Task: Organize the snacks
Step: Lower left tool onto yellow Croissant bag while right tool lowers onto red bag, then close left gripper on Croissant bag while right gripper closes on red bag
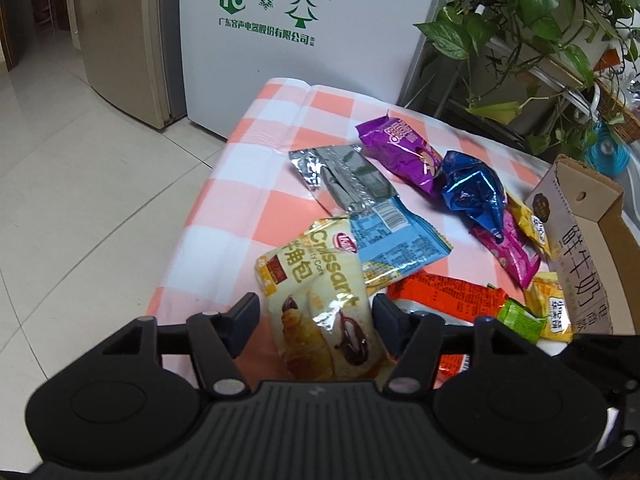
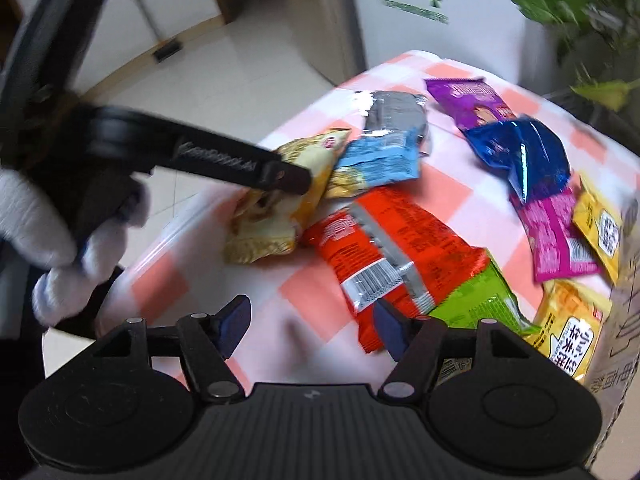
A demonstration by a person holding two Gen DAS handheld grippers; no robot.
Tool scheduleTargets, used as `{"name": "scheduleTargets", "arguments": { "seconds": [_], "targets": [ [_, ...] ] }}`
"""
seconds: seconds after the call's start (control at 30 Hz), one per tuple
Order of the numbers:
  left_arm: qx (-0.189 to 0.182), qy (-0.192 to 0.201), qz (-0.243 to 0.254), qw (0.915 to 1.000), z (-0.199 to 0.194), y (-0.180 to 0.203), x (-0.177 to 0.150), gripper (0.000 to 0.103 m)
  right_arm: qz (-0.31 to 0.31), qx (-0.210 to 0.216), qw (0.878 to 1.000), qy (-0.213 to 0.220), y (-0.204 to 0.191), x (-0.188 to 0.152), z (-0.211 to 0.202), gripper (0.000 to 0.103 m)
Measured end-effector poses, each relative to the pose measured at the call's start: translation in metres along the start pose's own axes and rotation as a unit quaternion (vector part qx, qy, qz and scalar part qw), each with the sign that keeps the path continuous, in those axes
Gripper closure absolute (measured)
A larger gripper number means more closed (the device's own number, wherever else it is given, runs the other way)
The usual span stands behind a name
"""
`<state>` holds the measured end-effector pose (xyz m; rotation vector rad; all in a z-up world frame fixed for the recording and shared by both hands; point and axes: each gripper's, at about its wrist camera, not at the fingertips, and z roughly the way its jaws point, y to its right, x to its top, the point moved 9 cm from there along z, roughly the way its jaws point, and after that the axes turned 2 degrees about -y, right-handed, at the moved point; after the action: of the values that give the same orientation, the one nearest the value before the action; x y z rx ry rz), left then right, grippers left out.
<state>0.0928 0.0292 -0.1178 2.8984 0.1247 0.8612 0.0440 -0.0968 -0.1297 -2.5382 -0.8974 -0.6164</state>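
Croissant pack point(image 1: 316, 300) sits between the fingers of my left gripper point(image 1: 316, 312), which are closed on it, at the near edge of the checkered tablecloth point(image 1: 256, 168); my right gripper point(image 2: 312, 324) stands apart, empty, beside the orange pack point(image 2: 384, 252)

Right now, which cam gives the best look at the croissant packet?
Left wrist view: the croissant packet fills the centre between the left tongs, its label sharp and readable. In the right wrist view the same packet lies further off, motion-blurred, with the left tongs' finger crossing over its upper part, so the print cannot be read there.
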Motion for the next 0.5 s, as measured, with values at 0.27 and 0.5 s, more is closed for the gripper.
{"name": "scheduleTargets", "arguments": {
  "seconds": [0.27, 0.5],
  "targets": [
    [0.039, 0.002, 0.043, 0.9983, -0.002, -0.001, -0.001, 0.034, -0.036, -0.058, 0.998, 0.014, 0.018, 0.017, -0.001, 0.023],
    [-0.020, -0.016, -0.007, 0.9997, 0.004, -0.004, -0.005, 0.029, -0.082, -0.069, 0.994, 0.008, 0.021, 0.030, 0.020, 0.010]
  ]
}}
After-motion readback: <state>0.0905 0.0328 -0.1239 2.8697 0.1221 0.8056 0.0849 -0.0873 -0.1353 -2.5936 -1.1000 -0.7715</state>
